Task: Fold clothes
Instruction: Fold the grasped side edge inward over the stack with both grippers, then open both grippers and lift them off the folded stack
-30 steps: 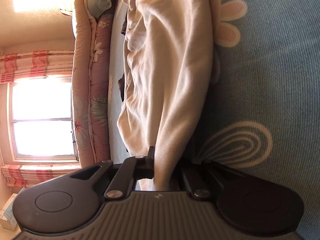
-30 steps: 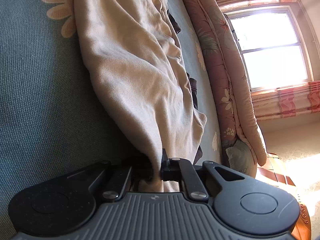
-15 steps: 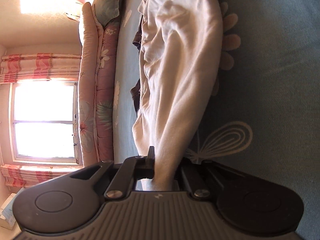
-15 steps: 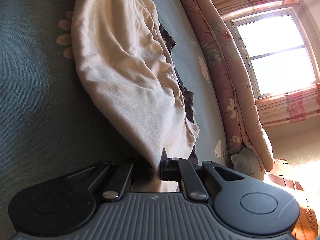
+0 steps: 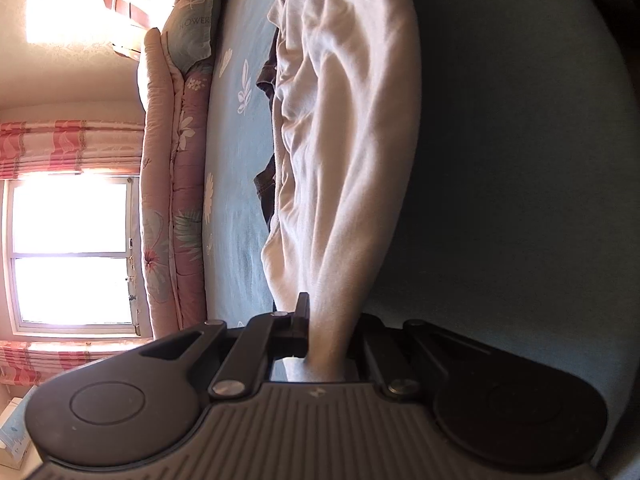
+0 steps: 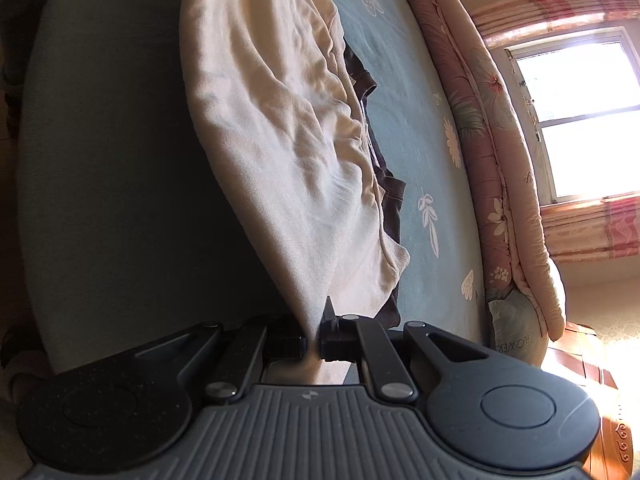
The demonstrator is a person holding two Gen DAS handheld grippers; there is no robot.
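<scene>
Cream garment stretched out ahead over blue bedsheet, near edge pinched tight in both left gripper and right gripper, dark garment peeking underneath.

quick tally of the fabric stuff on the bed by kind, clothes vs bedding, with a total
Cream garments: 1, pinched at opposite ends by the left gripper and the right gripper
Dark brown garments: 1, lying partly under the cream one
Pink floral quilts: 1, rolled along the far edge of the bed
Pillows: 1
Total: 4
</scene>
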